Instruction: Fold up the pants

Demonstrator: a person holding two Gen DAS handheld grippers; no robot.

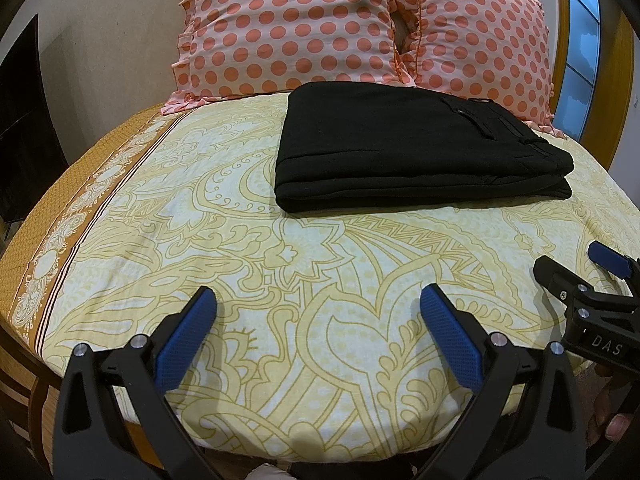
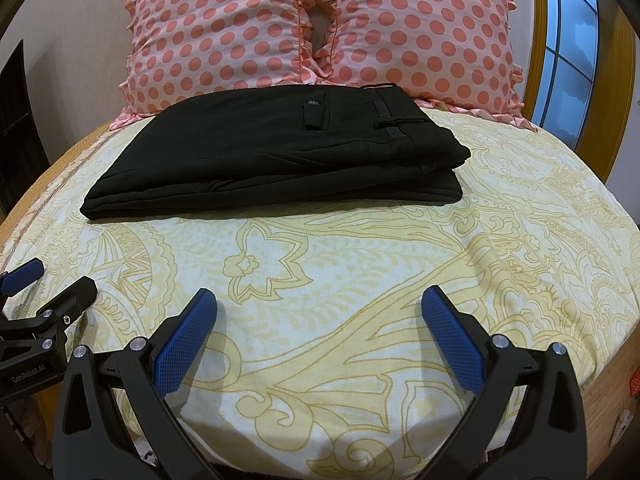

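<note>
Black pants [image 1: 408,144] lie folded in a flat rectangular stack on the bed, just in front of the pillows; they also show in the right wrist view [image 2: 276,152], with a back pocket and button on top. My left gripper [image 1: 318,300] is open and empty, held over the sheet well short of the pants. My right gripper [image 2: 319,300] is open and empty too, likewise short of the pants. The right gripper also shows at the right edge of the left wrist view [image 1: 580,272], and the left gripper at the left edge of the right wrist view [image 2: 44,284].
The bed has a cream sheet with a yellow floral pattern [image 1: 280,264] and an orange border on the left. Two pink polka-dot pillows [image 1: 288,28] [image 1: 480,40] lean at the head. A wooden-framed window [image 2: 568,48] is at the right, dark furniture [image 1: 24,128] at the left.
</note>
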